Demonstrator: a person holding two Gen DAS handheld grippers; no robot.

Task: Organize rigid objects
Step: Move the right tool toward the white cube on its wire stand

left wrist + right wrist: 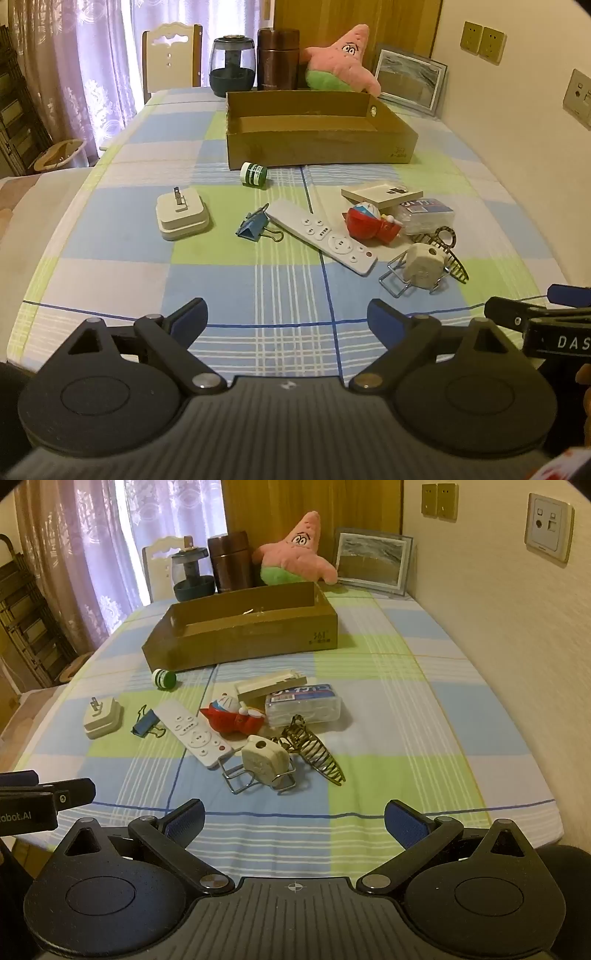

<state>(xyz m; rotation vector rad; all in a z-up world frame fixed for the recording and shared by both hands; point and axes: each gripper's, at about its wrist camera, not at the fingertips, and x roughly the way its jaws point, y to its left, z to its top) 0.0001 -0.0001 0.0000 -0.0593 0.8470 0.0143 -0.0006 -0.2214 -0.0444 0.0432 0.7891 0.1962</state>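
Both the left gripper [287, 317] and the right gripper [294, 821] hover at the frame bottom with jaws spread wide, empty. At centre lie a white remote control [320, 235], a blue binder clip [255, 227] and a white plug adapter [181, 217]; the open brown cardboard box [317, 149] sits above them.

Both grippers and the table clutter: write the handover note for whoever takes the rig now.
Left gripper: open, empty, above the near table edge.
Right gripper: open, empty, alongside.
Cardboard box: looks empty.
Loose in front of it: green bottle, plug adapter, binder clip, remote, red toy, hair claw, the rest of the pile.
Done: nothing.
Left: everything.
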